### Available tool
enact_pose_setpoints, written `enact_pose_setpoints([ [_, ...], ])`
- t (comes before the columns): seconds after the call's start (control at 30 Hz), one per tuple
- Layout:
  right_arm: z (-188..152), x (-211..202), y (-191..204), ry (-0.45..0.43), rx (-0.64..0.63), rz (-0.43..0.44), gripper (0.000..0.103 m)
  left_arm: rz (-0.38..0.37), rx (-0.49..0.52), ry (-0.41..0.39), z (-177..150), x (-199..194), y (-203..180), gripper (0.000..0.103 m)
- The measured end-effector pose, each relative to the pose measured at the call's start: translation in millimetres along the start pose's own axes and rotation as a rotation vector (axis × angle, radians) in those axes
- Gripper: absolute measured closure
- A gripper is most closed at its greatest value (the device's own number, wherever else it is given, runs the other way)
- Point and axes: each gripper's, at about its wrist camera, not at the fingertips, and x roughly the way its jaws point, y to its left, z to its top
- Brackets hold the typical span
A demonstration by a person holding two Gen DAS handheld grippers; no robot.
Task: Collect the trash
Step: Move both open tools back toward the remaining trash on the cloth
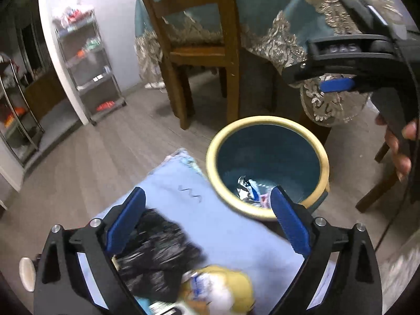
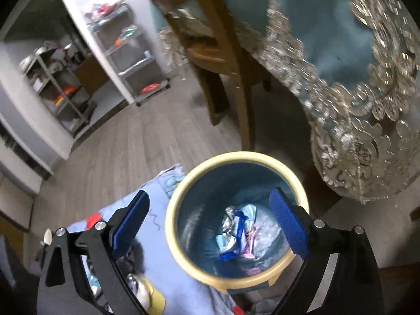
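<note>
A teal bin with a cream rim (image 1: 265, 120) (image 2: 236, 156) stands on the floor. Crumpled foil and plastic wrappers (image 1: 249, 191) (image 2: 236, 231) lie at its bottom. My left gripper (image 1: 207, 191) is open above a light blue cloth (image 1: 183, 183), just left of the bin. Nothing is between its pads; a crumpled black bag (image 1: 157, 244) and a yellow and white piece (image 1: 223, 288) lie blurred below it. My right gripper (image 2: 210, 194) hangs open and empty over the bin's mouth. One of its blue pads (image 1: 337, 84) shows in the left wrist view, with a hand (image 1: 399, 152) on the handle.
A wooden chair (image 1: 199, 52) (image 2: 225, 60) stands behind the bin. A table draped in teal cloth with silver lace (image 1: 288, 39) (image 2: 354, 131) hangs close on the right. A metal shelf rack (image 1: 89, 65) stands by the wall at far left. Grey plank floor (image 1: 110, 144) lies between.
</note>
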Motion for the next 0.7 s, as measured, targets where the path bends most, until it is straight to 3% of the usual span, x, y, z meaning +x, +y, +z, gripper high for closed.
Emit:
enact_pose_setpoints([
  [0.4, -40, -52, 59, -0.064, -0.079, 0.060, 0.007, 0.079, -0.098, -0.035, -25, -96, 48, 0.006],
  [0.7, -89, -71, 103, -0.031, -0.196, 0.064, 0.006, 0.164, -0.213, -0.022, -82, -155, 97, 0.006],
])
